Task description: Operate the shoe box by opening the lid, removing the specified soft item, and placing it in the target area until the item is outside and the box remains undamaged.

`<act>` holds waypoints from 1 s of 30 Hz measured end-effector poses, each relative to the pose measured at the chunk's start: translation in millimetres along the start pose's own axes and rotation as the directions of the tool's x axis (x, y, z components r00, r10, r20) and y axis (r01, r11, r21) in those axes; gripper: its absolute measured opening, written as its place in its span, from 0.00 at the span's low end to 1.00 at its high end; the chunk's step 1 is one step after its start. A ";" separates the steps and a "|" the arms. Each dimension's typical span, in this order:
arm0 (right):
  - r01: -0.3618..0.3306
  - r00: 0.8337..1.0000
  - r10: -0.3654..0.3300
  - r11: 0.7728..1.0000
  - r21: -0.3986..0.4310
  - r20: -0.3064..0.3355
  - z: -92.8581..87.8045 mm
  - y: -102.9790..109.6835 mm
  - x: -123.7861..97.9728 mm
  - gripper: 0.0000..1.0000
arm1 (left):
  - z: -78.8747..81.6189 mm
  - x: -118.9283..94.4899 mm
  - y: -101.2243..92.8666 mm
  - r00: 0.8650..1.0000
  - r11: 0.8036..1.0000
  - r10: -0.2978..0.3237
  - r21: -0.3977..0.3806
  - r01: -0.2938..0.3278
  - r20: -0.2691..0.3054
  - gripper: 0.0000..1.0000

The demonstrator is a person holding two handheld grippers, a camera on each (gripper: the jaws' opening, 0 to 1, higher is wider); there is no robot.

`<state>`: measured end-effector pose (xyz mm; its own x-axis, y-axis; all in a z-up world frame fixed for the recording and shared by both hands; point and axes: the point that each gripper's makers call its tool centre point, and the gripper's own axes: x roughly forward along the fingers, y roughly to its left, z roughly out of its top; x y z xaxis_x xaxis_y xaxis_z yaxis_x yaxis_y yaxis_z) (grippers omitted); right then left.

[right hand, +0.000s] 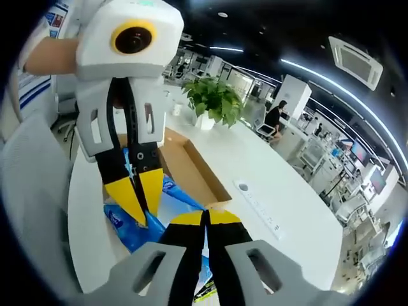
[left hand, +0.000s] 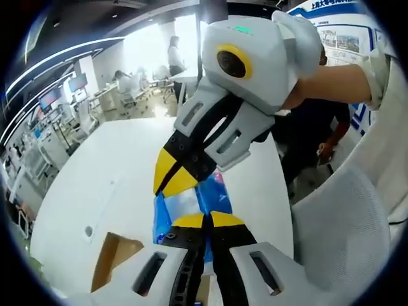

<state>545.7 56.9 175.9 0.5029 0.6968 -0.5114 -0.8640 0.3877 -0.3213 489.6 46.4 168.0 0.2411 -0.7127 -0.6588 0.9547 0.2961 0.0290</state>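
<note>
A blue soft pack (left hand: 191,204) hangs over the white table, pinched from two sides. In the left gripper view my left gripper (left hand: 207,220) is shut on its near edge. My right gripper (left hand: 173,175) reaches in from the upper right, its yellow tips closed on the pack's far part. In the right gripper view my right gripper (right hand: 205,218) is shut at the edge of the blue pack (right hand: 137,233), and my left gripper (right hand: 141,201) bites it from above left. The open cardboard shoe box (right hand: 194,169) lies on the table behind the pack; a brown corner of the box (left hand: 109,260) shows low on the left.
The white table (left hand: 115,172) stretches away to office desks. A potted plant (right hand: 213,99) stands beyond the box. A white chair (left hand: 344,236) and a person in dark clothes (left hand: 312,134) are at the right. A socket plate (right hand: 242,187) is set in the tabletop.
</note>
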 end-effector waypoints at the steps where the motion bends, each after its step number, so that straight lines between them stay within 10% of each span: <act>1: 0.001 1.000 -0.001 1.000 0.002 -0.004 -3.4 -1.9 -2.4 0.00 | 2.1 3.1 -0.4 1.000 1.000 -0.002 -0.004 0.002 0.004 0.00; 13: 0.005 0.999 -0.003 0.999 0.032 -0.043 -41.2 -27.8 -26.4 0.00 | 33.1 49.1 -10.2 0.999 0.999 -0.031 -0.015 0.032 0.040 0.00; 30: 0.020 0.993 -0.010 0.996 0.082 -0.113 -104.7 -56.5 -36.6 0.00 | 33.5 106.5 1.4 0.999 0.999 -0.041 0.008 0.041 -0.013 0.00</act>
<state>578.8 -53.7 129.3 0.5114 0.6198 -0.5952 -0.8531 0.4494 -0.2651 522.5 -50.4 123.1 0.1999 -0.7157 -0.6692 0.9651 0.2617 0.0084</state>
